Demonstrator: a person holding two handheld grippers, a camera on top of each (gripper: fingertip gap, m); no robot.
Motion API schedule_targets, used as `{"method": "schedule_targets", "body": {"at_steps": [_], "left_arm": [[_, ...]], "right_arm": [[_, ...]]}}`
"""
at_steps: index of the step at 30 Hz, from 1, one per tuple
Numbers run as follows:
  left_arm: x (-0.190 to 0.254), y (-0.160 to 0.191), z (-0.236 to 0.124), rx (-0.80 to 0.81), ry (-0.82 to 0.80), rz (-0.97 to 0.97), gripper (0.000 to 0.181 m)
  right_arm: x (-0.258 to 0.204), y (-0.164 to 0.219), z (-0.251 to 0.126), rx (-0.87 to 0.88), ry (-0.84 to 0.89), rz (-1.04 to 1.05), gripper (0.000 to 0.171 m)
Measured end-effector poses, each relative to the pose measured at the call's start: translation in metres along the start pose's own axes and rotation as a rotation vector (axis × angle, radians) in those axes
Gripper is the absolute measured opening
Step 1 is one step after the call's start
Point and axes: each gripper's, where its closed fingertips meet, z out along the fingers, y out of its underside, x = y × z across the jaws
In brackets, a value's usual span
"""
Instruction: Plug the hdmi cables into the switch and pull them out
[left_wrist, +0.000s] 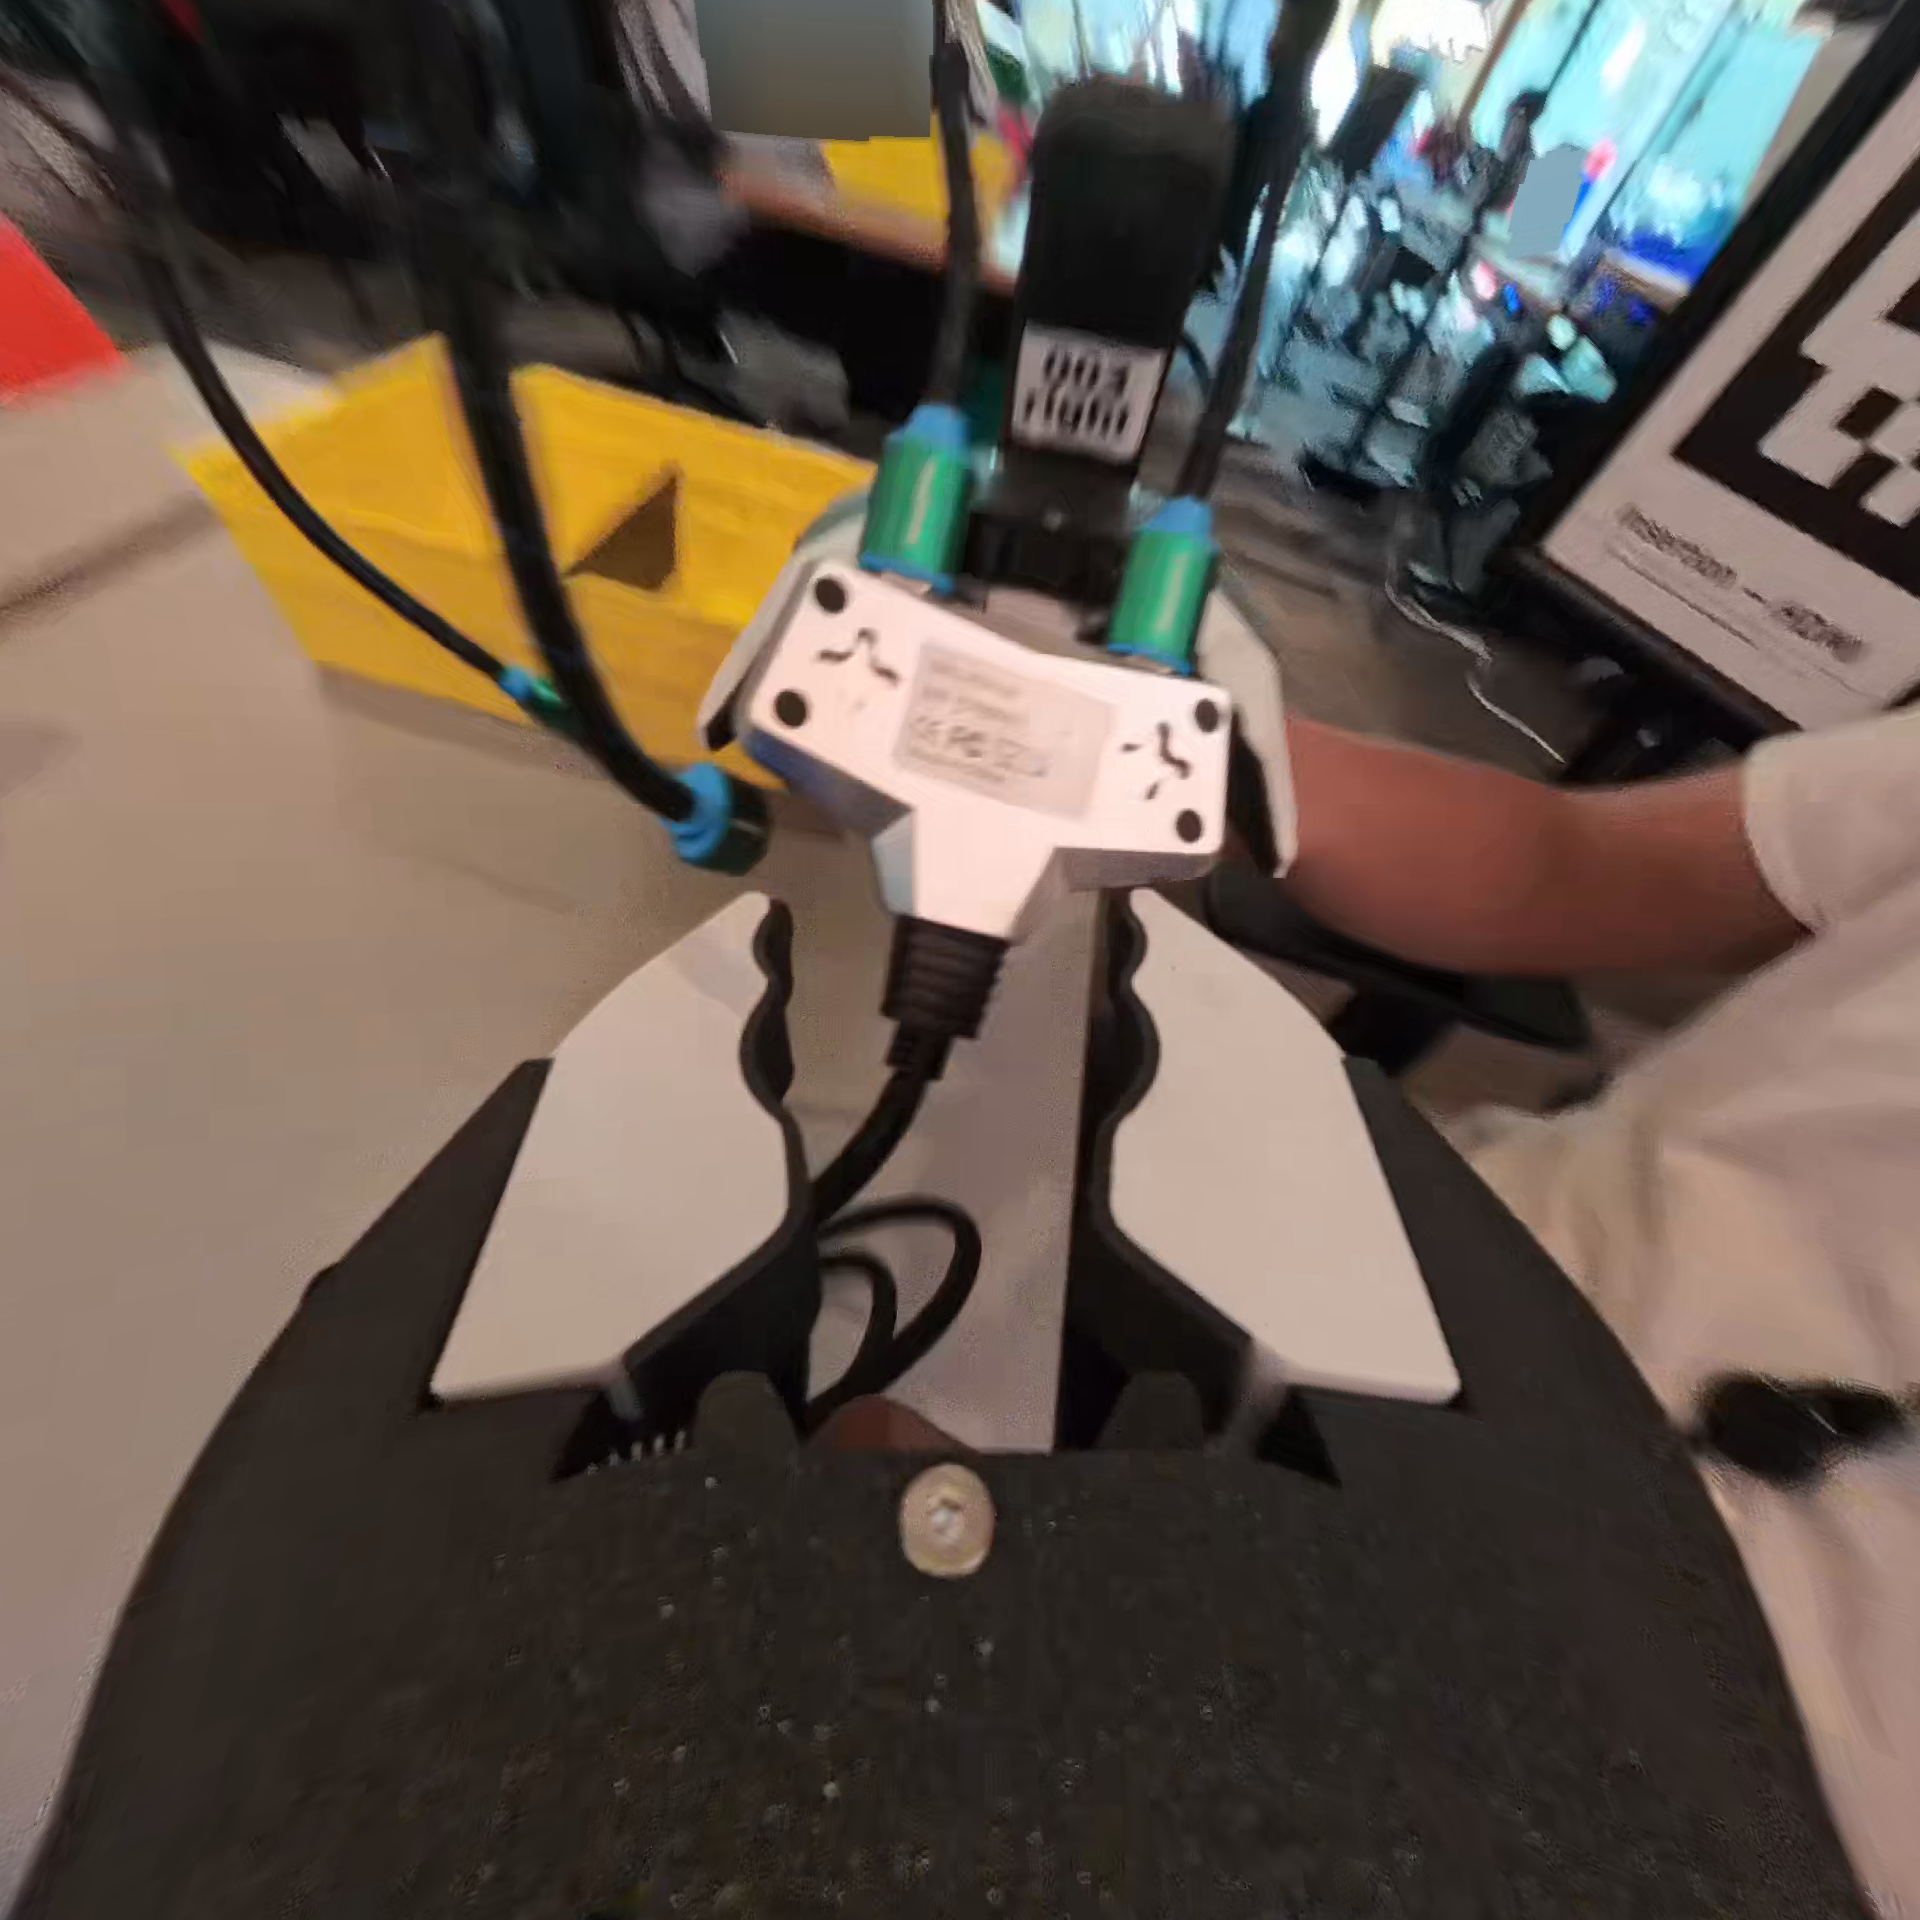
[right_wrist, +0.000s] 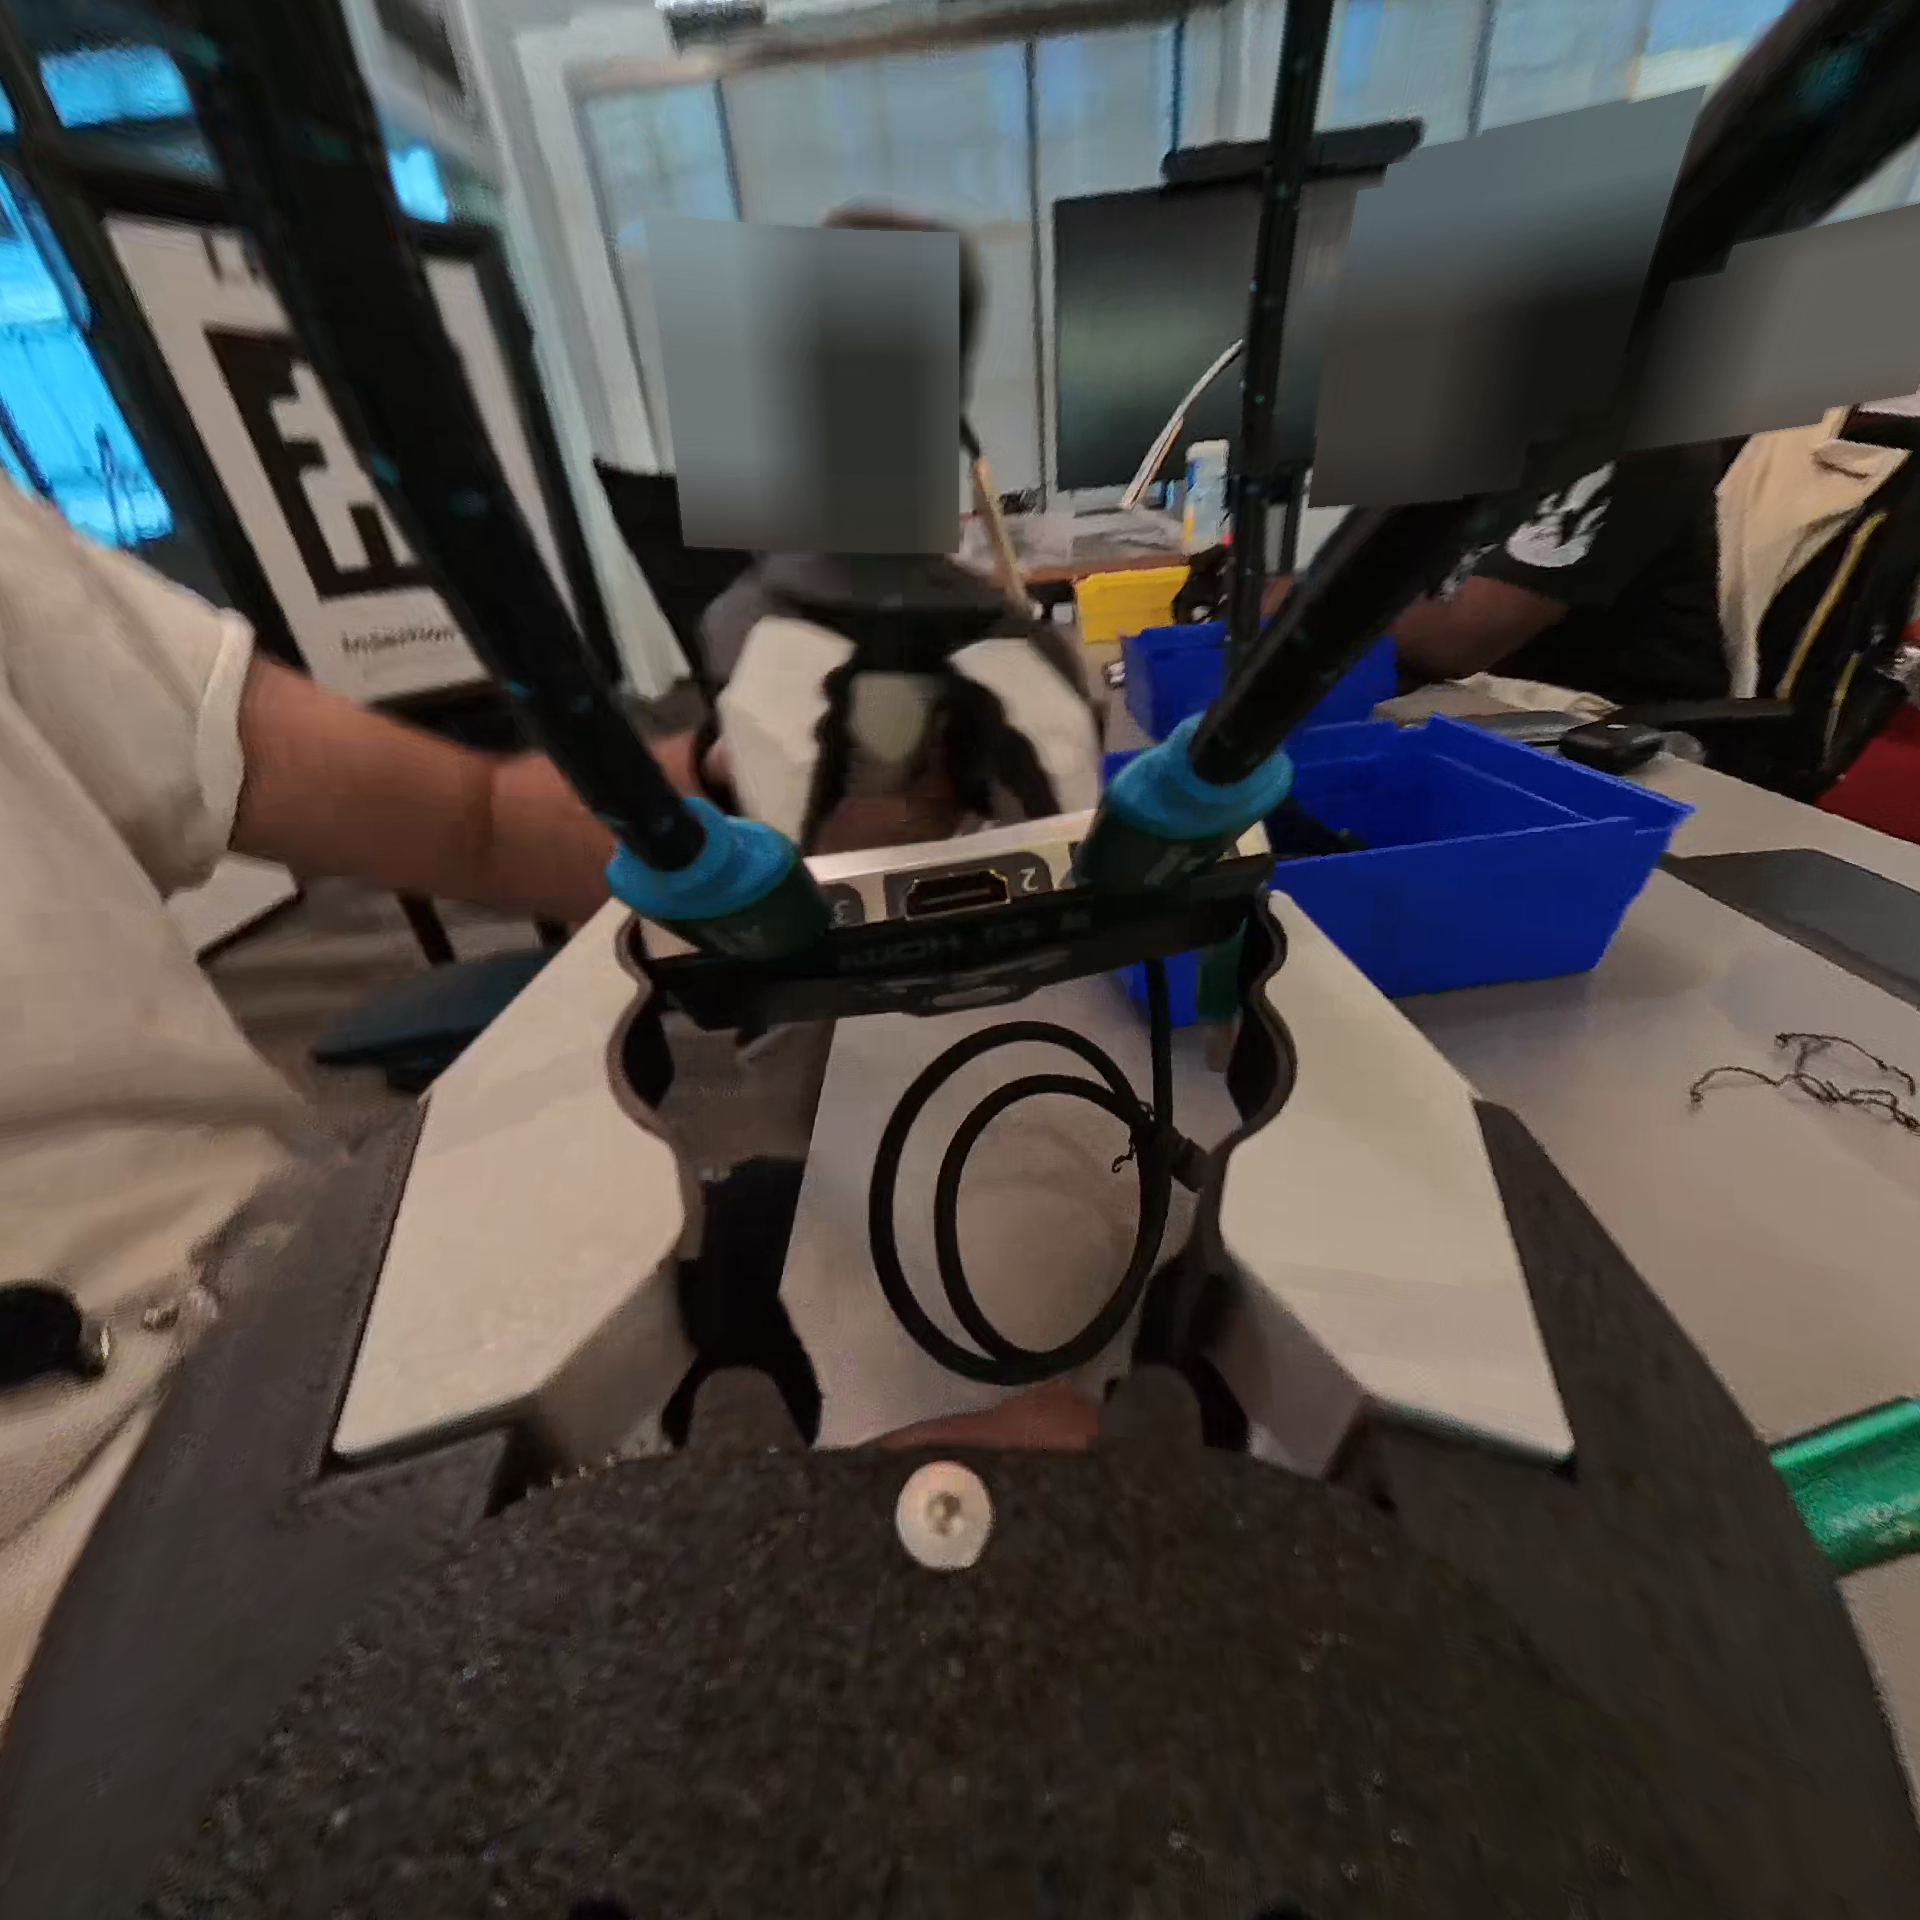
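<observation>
The silver HDMI switch is held off the table, underside toward the left wrist view. My right gripper is shut on the switch by its two ends. Two HDMI plugs, green with blue collars, sit in its outer ports; the middle port is empty. They also show in the left wrist view. A third plug hangs loose to the left. My left gripper is open around the switch's own thin black cable, not touching it.
The thin cable lies coiled on the grey table. A yellow bin stands far left; blue bins stand at the right. A marker board stands nearby. A person's forearm reaches across. A green object lies at the right edge. My left and right fingertips are right by each other.
</observation>
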Motion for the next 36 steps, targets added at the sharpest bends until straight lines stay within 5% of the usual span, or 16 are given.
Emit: {"method": "schedule_targets", "body": {"at_steps": [5,12,17,21,24,27,32,36], "left_arm": [[0.011,0.033,-0.004,-0.318,0.332,-0.072,0.062],[0.048,0.039,0.001,-0.286,0.652,-0.055,0.040],[0.016,0.007,0.014,-0.021,0.423,0.071,0.032],[-0.035,-0.017,0.017,0.135,0.040,0.194,0.031],[-0.058,-0.023,0.022,0.210,-0.193,0.254,0.031],[-0.053,-0.016,0.031,0.233,-0.248,0.312,0.031],[-0.052,0.010,0.020,0.159,-0.263,0.373,0.030],[-0.061,0.035,-0.012,0.063,-0.286,0.452,0.033]], "right_arm": [[-0.028,0.002,0.018,-0.109,-0.060,-0.119,0.109],[-0.057,0.006,0.030,-0.112,-0.162,-0.160,0.110],[-0.030,-0.019,0.008,0.019,-0.046,-0.083,0.095],[0.007,-0.022,-0.010,0.030,0.150,-0.064,0.088],[0.023,-0.028,-0.011,0.052,0.281,-0.138,0.064],[0.039,-0.021,-0.009,-0.022,0.430,-0.253,0.022],[0.047,-0.014,-0.022,-0.117,0.509,-0.432,0.019],[0.030,0.008,-0.029,-0.222,0.354,-0.452,0.019]]}}
